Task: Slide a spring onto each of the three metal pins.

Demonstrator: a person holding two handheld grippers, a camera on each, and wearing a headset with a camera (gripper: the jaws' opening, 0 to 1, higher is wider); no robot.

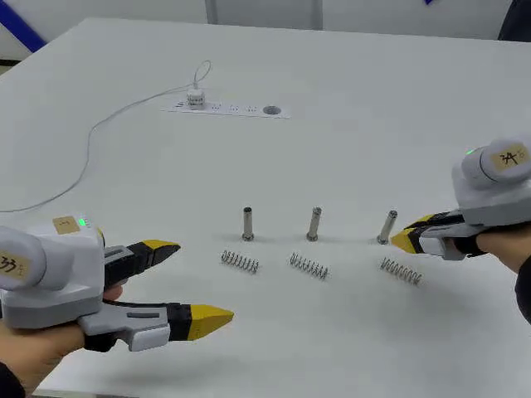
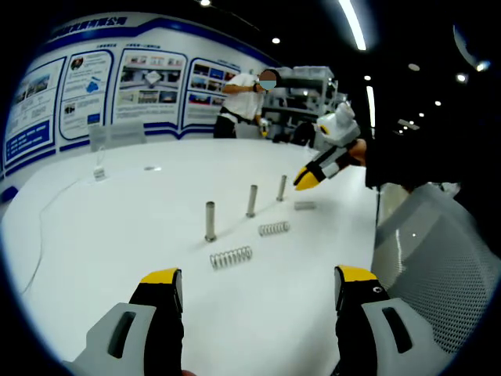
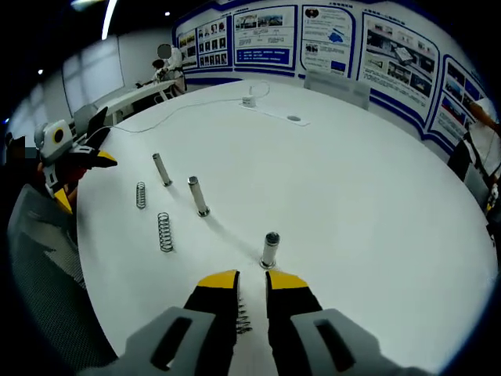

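Note:
Three short metal pins stand upright in a row on the white table: left pin (image 1: 247,224), middle pin (image 1: 314,224), right pin (image 1: 387,226). A loose spring lies flat in front of each: left spring (image 1: 240,262), middle spring (image 1: 309,266), right spring (image 1: 401,271). My left gripper (image 1: 195,282) is wide open with nothing in it, left of the row and nearer to me. In the left gripper view, the left gripper (image 2: 258,286) faces the left spring (image 2: 231,257). My right gripper (image 3: 252,280) has a narrow gap between its jaws and holds nothing. Its tips are just short of the right pin (image 3: 269,249), above the right spring (image 3: 243,313).
A white power strip (image 1: 228,108) with a plug and a cable (image 1: 91,133) lies far back on the table. A grey mesh chair (image 2: 438,251) stands off the table's edge. A person (image 2: 243,102) stands in the background.

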